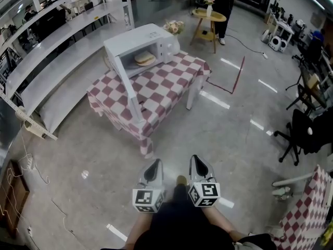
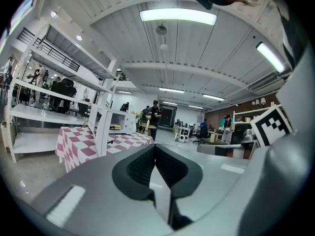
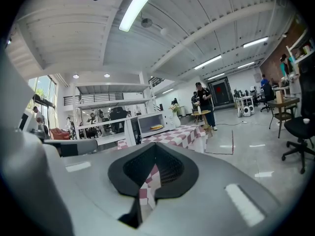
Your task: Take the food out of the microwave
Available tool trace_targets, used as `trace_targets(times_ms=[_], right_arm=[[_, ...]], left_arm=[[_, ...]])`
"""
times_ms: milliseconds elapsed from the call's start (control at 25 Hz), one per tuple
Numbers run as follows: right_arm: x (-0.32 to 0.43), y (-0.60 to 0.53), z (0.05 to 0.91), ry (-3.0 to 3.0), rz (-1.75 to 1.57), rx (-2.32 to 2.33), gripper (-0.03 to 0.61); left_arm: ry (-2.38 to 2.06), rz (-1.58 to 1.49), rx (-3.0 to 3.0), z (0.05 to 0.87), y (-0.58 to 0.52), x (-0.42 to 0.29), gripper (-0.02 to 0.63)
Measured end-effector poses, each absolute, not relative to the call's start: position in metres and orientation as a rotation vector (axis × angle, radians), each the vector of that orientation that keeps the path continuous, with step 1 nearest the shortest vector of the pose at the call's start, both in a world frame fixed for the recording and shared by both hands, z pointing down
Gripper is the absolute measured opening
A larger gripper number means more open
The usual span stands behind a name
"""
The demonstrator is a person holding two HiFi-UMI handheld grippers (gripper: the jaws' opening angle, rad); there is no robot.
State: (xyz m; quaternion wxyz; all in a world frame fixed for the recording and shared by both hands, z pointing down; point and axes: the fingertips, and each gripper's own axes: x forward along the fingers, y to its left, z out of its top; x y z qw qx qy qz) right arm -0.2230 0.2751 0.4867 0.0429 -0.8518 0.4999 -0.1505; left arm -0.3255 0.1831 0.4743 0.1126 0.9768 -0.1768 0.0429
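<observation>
Now well short of the boxy white open microwave (image 1: 141, 47), flat tan bread (image 1: 145, 59) inside; left gripper (image 1: 153, 165), right gripper (image 1: 199, 163) closed, empty.

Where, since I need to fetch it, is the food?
In the head view, upper left of centre, the food lies inside the open microwave on the checkered table.

The left tongs (image 1: 154, 163) and the right tongs (image 1: 198, 159) are held side by side, well short of the table (image 1: 166, 87), both aimed toward it and nearly level. Each pair's jaws meet at the tips, with nothing between them.
</observation>
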Motion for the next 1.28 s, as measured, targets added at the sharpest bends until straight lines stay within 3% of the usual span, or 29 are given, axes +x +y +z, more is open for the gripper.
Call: trace_targets(times_ms=[1280], right_arm=[[-0.083,0.197,0.500,1.644,-0.526,-2.516,0.000]], left_arm=[[-0.623,0.149,2.879,0.480,0.110,-0.187,0.009]])
